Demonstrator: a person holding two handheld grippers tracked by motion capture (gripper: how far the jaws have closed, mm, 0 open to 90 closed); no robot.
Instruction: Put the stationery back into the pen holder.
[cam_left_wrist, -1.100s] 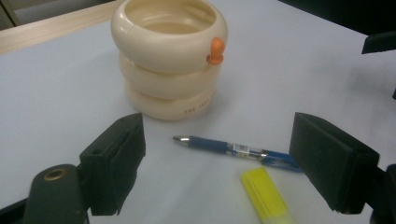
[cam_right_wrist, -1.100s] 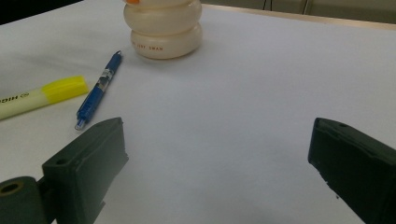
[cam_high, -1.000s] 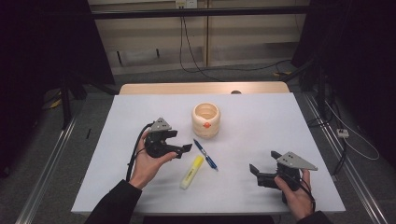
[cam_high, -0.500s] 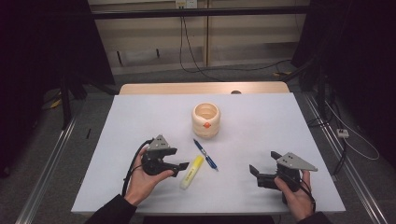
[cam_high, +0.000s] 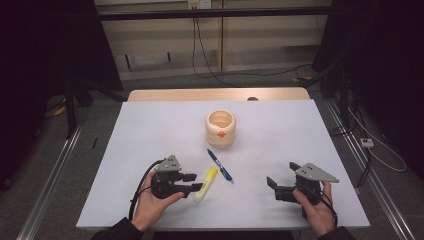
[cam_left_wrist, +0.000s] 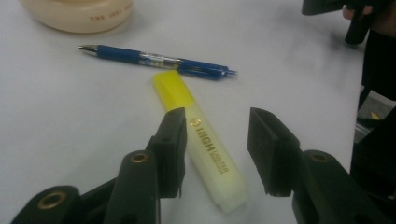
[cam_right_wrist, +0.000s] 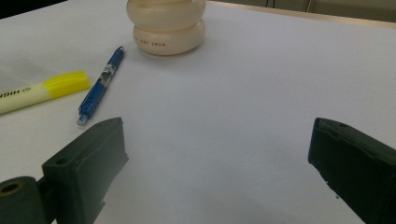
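My left claw straddles the highlighter, its jaws just closing in, one touching, one apart. Right of the highlighter, my right claw hangs wide, empty.

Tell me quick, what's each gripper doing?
Left gripper: open, jaws just closing around the yellow highlighter, not pinching it.
Right gripper: open, holding nothing.

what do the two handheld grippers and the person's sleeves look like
Both the left gripper and the right gripper are black, each with two blocky flat-faced jaws and a grey three-cornered plate on top. Brass-coloured pivot rings show at the jaw bases in the left gripper view. A black cable loops from the left gripper. The sleeves at the bottom edge look dark.
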